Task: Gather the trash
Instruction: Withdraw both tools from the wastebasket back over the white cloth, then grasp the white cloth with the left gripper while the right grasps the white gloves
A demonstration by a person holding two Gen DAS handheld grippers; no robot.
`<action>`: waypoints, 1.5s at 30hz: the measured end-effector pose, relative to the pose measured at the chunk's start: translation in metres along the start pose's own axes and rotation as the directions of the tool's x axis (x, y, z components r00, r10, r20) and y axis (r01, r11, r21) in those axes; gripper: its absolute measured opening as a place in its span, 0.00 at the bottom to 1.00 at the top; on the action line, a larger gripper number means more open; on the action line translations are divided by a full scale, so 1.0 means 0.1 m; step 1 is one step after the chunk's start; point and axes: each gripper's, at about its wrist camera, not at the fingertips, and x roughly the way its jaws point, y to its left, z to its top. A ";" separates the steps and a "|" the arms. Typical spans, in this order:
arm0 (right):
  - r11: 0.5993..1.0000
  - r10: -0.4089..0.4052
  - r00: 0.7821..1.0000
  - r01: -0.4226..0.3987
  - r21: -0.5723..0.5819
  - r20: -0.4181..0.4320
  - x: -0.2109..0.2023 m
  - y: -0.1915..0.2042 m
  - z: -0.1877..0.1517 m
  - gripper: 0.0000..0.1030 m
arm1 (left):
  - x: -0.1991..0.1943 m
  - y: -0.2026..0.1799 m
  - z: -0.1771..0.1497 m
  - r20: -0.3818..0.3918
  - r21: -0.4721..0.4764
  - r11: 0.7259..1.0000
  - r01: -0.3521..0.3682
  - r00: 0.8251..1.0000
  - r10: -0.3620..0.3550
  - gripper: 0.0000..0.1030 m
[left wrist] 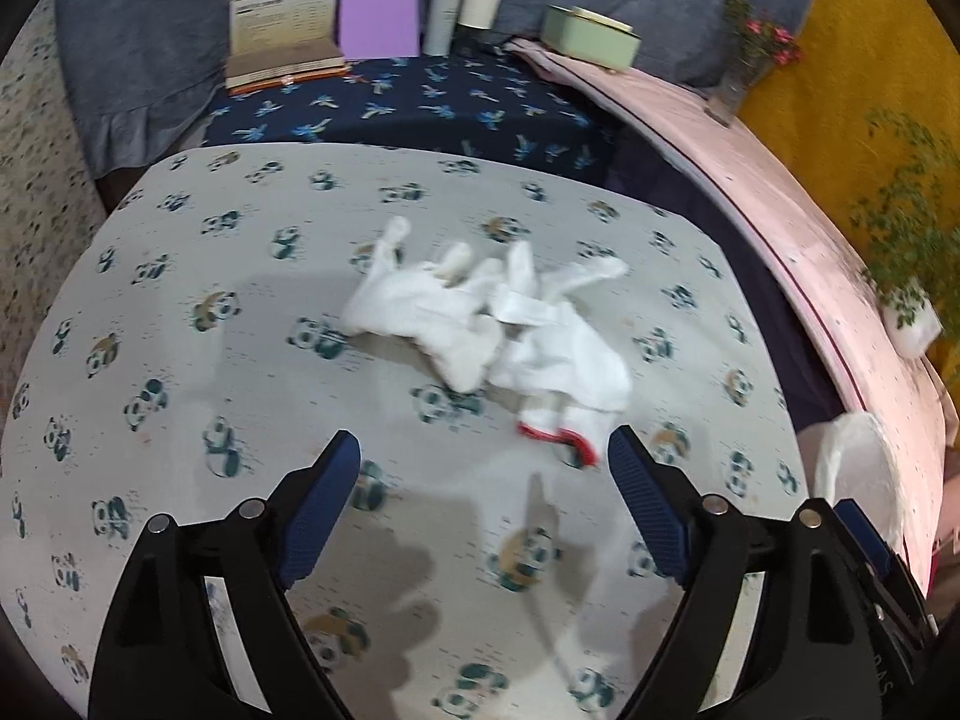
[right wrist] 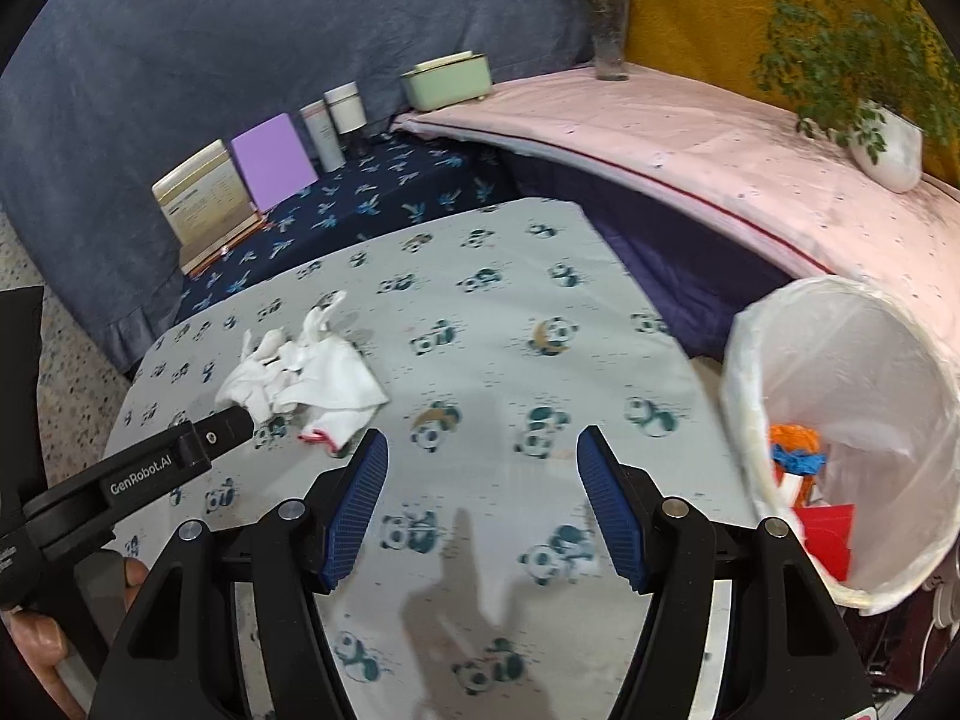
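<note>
White crumpled gloves (left wrist: pixel 498 324) lie mid-table on the panda cloth (left wrist: pixel 180 480), just beyond the left gripper (left wrist: pixel 483 456), jaws wide, empty; right gripper (right wrist: pixel 482 456) half-open, empty; lined bin (right wrist: pixel 840 360) far right.

White crumpled gloves (left wrist: pixel 498 324) with red cuff trim, on a pale grey tablecloth (left wrist: pixel 180 276) printed with teal pandas. Beyond, navy cloth (left wrist: pixel 420 102) patterned with blue palms; lilac card (left wrist: pixel 379 15); mint-green box (left wrist: pixel 591 39); pink speckled sheet (right wrist: pixel 690 138); mustard-yellow wall (right wrist: pixel 690 6). White-lined bin (right wrist: pixel 840 438) holding red, orange and blue scraps.
</note>
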 end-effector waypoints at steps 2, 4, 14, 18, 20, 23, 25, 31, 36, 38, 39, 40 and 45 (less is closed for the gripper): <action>1.000 0.013 1.000 -0.014 -0.014 -0.012 0.10 0.10 0.01 0.62 | 0.04 0.11 0.05 0.005 -0.023 1.000 -0.019 1.000 0.019 0.80; 0.999 0.025 0.999 -0.026 -0.026 -0.024 0.20 0.20 0.04 0.62 | 0.09 0.20 0.11 0.008 -0.044 0.999 -0.031 0.999 0.031 0.80; 0.995 0.071 0.993 -0.077 -0.061 -0.092 0.81 0.59 0.13 0.62 | 0.52 0.58 0.33 -0.023 -0.194 0.979 -0.058 0.998 0.055 0.81; 0.995 0.078 0.991 -0.085 -0.060 -0.111 1.02 0.67 0.14 0.64 | 0.66 0.62 0.32 -0.038 -0.207 0.976 -0.064 0.998 0.057 0.81; 0.994 0.082 0.989 -0.090 -0.060 -0.120 1.11 0.70 0.14 0.64 | 0.69 0.61 0.31 -0.030 -0.199 0.978 -0.068 0.998 0.064 0.80; 0.993 0.087 0.989 -0.095 -0.063 -0.121 1.19 0.74 0.13 0.64 | 0.69 0.57 0.31 -0.013 -0.161 0.985 -0.068 0.998 0.067 0.68; 0.993 0.090 0.988 -0.099 -0.070 -0.121 1.24 0.76 0.13 0.64 | 0.70 0.54 0.31 -0.008 -0.143 0.988 -0.059 0.998 0.058 0.57; 0.991 0.093 0.989 -0.103 -0.084 -0.115 1.25 0.76 0.11 0.34 | 0.73 0.44 0.29 -0.025 -0.092 0.996 -0.009 1.000 0.007 0.20; 0.992 0.095 0.988 -0.104 -0.069 -0.119 1.19 0.68 0.09 0.16 | 0.71 0.34 0.23 -0.034 -0.056 0.998 0.001 0.999 -0.003 0.09; 0.993 0.092 0.989 -0.099 -0.058 -0.118 1.14 0.63 0.08 0.14 | 0.69 0.32 0.21 -0.038 -0.051 0.999 0.004 0.999 -0.006 0.08; 0.993 0.092 0.989 -0.099 -0.058 -0.118 1.14 0.63 0.08 0.14 | 0.67 0.31 0.19 -0.041 -0.046 0.999 0.009 0.999 -0.011 0.08; 0.994 0.090 0.989 -0.096 -0.053 -0.117 1.12 0.60 0.07 0.14 | 0.65 0.29 0.17 -0.042 -0.042 0.999 0.009 0.999 -0.011 0.08; 0.996 0.074 0.991 -0.078 -0.035 -0.115 0.93 0.43 -0.02 0.13 | 0.52 0.19 -0.02 -0.060 -0.014 1.000 0.024 0.998 -0.025 0.08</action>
